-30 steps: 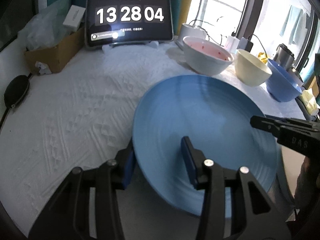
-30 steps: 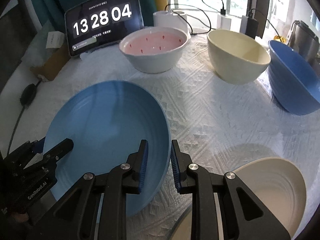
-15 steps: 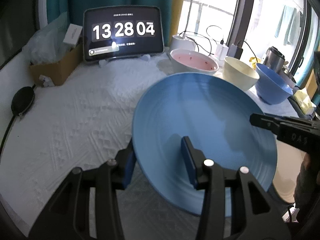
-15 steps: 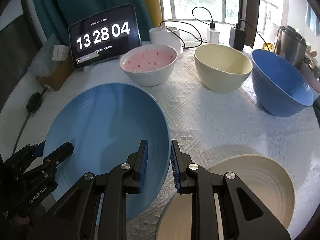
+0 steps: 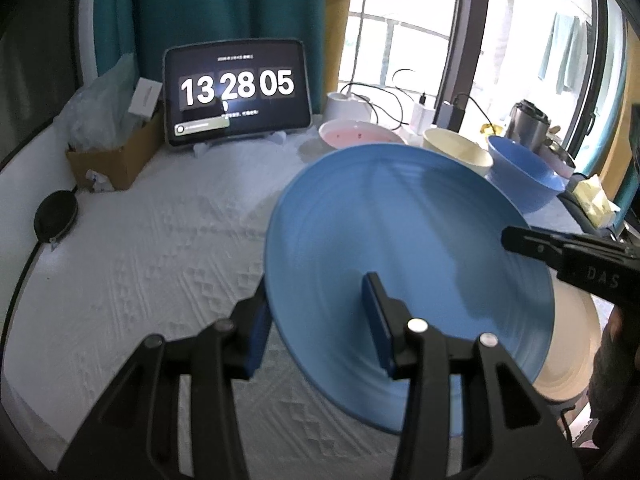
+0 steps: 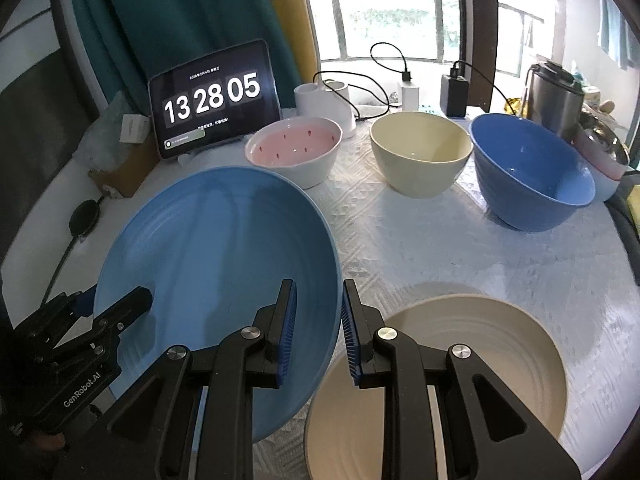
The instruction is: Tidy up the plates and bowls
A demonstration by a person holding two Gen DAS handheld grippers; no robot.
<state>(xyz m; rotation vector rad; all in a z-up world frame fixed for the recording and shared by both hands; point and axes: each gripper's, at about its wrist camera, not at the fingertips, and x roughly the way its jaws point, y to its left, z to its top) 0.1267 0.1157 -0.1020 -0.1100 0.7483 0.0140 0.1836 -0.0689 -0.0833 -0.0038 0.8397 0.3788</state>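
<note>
Both grippers hold one large blue plate [image 5: 412,252] lifted off the table. My left gripper [image 5: 316,320] is shut on its left rim, one pad under and one pad on top. My right gripper [image 6: 318,312] is shut on its right rim; the plate [image 6: 216,264] fills the left of that view. A cream plate [image 6: 460,360] lies on the table below the right gripper and shows in the left wrist view [image 5: 572,352]. A pink-lined bowl [image 6: 296,152], a cream bowl [image 6: 420,152] and a blue bowl [image 6: 528,168] stand in a row behind.
A tablet clock [image 6: 212,100] stands at the back left next to a cardboard box [image 5: 116,152]. A white cup [image 6: 324,100], chargers and cables, and a steel kettle [image 6: 556,92] line the back. A black round object [image 5: 56,216] lies at the left edge.
Both grippers have risen with the blue plate; the table and bowls look lower and farther. The cream plate shows more fully below.
</note>
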